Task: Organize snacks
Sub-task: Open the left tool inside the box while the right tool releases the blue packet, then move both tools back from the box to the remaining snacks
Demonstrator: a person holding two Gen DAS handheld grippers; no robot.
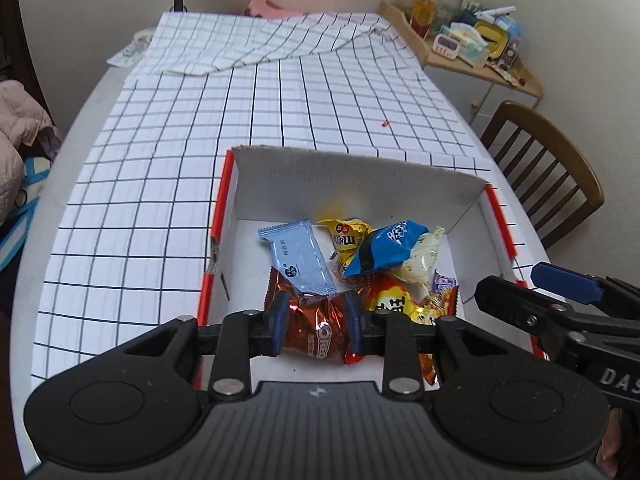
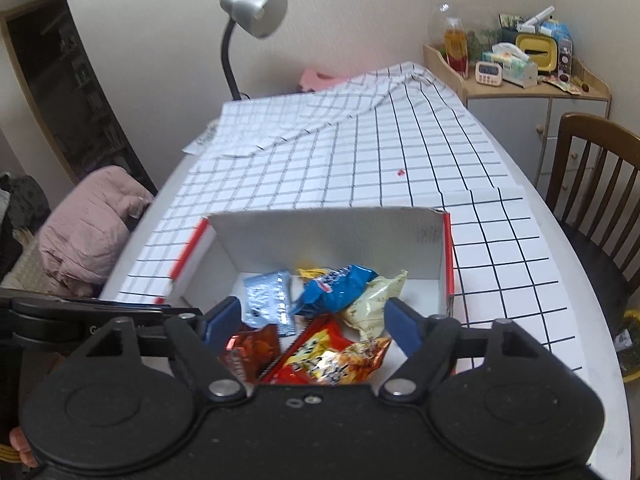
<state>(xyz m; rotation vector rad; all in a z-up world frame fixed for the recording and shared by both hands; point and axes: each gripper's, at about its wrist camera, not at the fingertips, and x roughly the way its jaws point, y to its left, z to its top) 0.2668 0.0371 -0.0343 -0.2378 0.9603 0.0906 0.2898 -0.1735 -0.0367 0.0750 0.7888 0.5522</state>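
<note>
A white cardboard box [image 1: 352, 172] with red edges sits on the checked tablecloth and holds several snack packs. My left gripper [image 1: 316, 322] is shut on a brown Oreo pack [image 1: 316, 332] just above the box's near end. Behind it lie a light blue bar [image 1: 300, 258], a yellow m&m's bag [image 1: 346, 238], a blue bag [image 1: 384, 248], a pale yellow bag [image 1: 420, 264] and a red-yellow pack [image 1: 404, 300]. My right gripper [image 2: 310, 320] is open and empty over the box [image 2: 332, 236], above the red-yellow pack [image 2: 332, 360]. It also shows in the left wrist view [image 1: 568, 280].
The checked tablecloth [image 1: 280, 112] covers a round white table, folded over at the far end. A wooden chair [image 1: 548, 172] stands at the right. A wooden shelf [image 2: 532, 80] with clutter is at the back right. A desk lamp [image 2: 256, 12] stands at the far edge.
</note>
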